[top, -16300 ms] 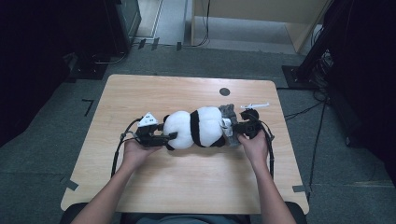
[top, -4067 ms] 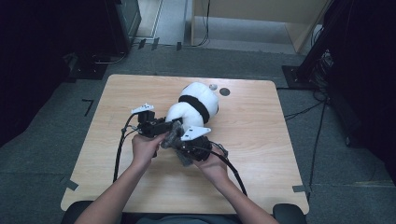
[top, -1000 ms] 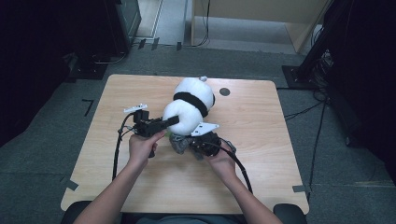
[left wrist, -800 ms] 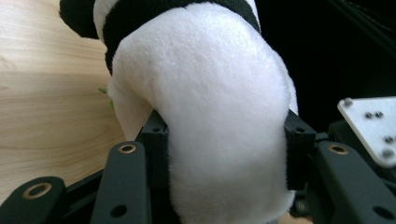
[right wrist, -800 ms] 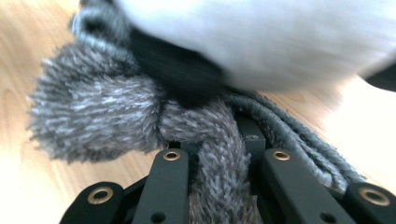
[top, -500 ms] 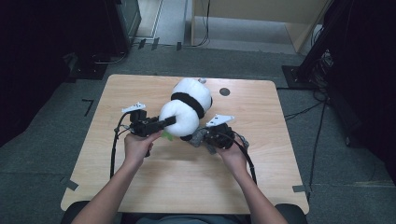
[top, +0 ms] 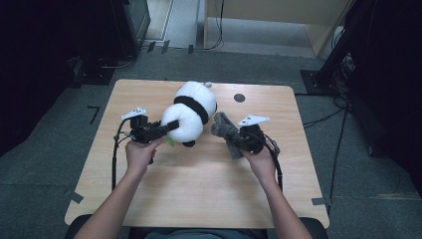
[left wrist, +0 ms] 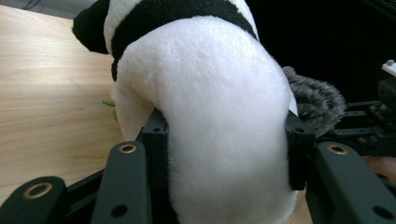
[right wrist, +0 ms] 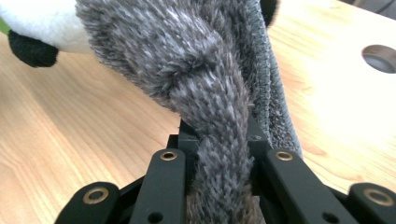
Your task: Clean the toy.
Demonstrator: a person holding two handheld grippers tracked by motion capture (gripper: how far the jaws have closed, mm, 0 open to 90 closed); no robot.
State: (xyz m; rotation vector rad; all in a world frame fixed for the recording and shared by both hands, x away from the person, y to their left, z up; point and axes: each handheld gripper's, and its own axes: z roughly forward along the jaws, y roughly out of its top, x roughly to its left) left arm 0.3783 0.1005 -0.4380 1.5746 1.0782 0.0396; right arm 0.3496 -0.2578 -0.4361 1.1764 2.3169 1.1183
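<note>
The left gripper (top: 171, 125) is squeezing the panda (top: 191, 112). At its 3 o'clock, the right gripper (top: 234, 139) is pinching a grey cloth (top: 223, 130).

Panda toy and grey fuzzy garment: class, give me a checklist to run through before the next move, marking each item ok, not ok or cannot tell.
1. Left gripper clamps the panda toy: ok, the white plush bulges between its jaws.
2. Right gripper holds the grey fuzzy garment: ok, the fabric is pinched between its jaws.
3. Garment fully off the panda: cannot tell, in the high view it lies close beside the toy.
4. Panda supported by the table: ok.
5. Free table room on the right gripper's side to set the garment down: ok, bare wood there.
</note>
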